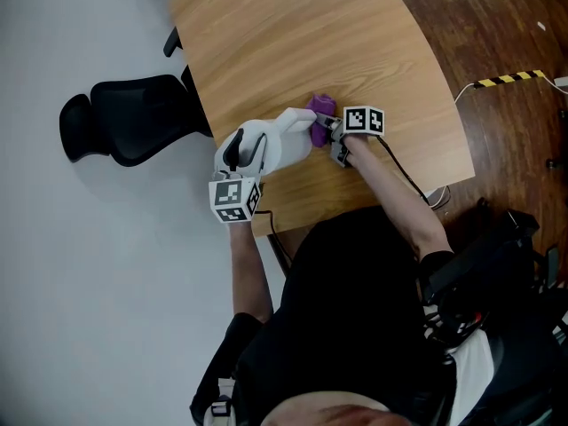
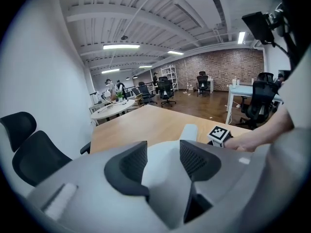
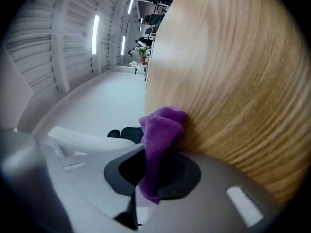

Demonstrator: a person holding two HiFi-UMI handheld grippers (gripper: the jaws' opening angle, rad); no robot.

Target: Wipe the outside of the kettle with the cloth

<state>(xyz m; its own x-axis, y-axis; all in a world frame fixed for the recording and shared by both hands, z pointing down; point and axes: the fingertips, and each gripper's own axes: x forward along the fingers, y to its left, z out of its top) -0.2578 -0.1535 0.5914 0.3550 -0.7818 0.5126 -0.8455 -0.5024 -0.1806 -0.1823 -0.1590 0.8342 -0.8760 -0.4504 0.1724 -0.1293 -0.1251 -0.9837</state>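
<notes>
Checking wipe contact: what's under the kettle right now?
Only the wooden table shows around the kettle. Its underside is covered by its own body and the left gripper, so whether it rests on the table can't be seen.

**Near edge crowded, far wood open**

The kettle [image 1: 275,145], with a purple cloth [image 1: 321,107] bunched at its spout, blocks the near-left part of the tabletop [image 1: 337,43]. Beyond it and to the right lies open wood. A black cable [image 1: 404,180] trails across the near-right corner. An office chair [image 1: 133,118] stands just off the left edge.
</notes>
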